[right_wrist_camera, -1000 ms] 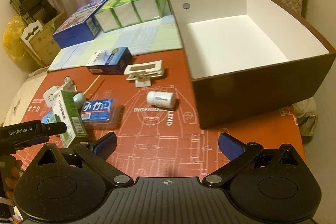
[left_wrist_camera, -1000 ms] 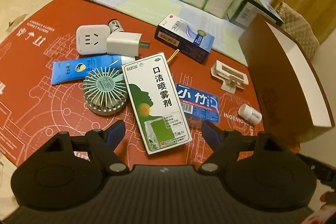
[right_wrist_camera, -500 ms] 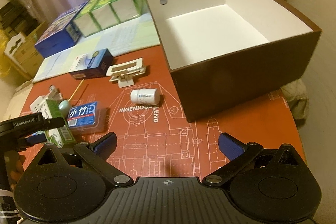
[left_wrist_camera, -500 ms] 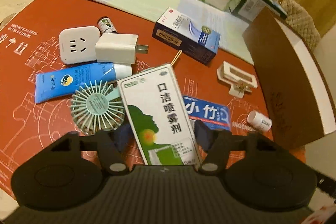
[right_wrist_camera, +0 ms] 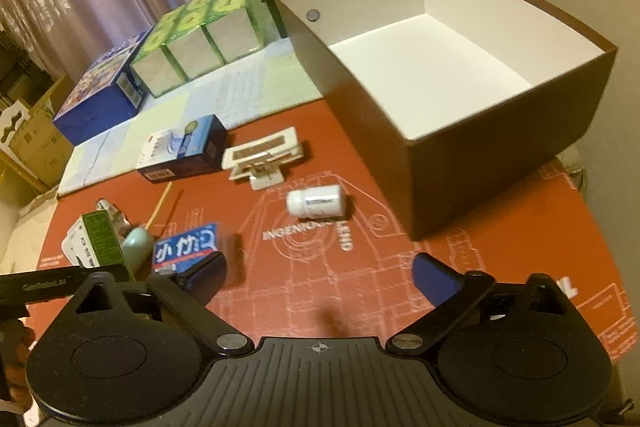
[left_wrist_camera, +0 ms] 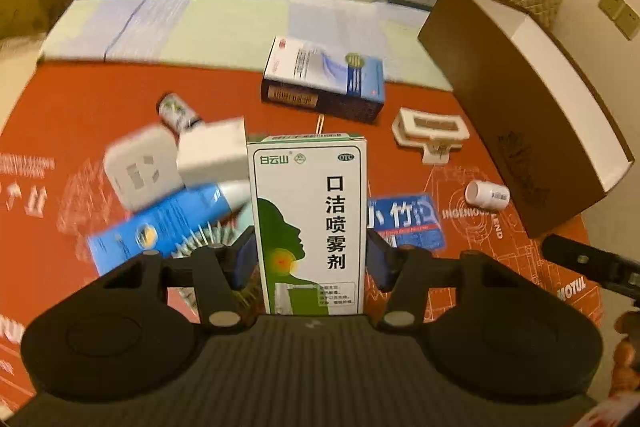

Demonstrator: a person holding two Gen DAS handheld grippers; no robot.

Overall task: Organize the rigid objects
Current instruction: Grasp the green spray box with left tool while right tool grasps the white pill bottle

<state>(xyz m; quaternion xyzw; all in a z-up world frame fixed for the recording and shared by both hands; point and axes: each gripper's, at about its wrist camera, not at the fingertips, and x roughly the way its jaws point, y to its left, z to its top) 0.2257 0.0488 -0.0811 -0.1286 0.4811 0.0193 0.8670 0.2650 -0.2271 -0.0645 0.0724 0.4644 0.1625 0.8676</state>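
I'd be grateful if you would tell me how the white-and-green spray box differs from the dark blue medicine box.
The white-and-green spray box is clamped in the left gripper; the dark blue medicine box lies free on the red mat. The spray box's face is white with a green head silhouette; the medicine box has dark sides and a pale blue-white top. Both are rectangular cartons.

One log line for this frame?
left tool: shut on spray box | right tool: open, holding nothing | brown box: empty

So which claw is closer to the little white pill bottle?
Right. The right claw hangs open just short of the pill bottle; the left claw, gripping the spray box, sits farther left.
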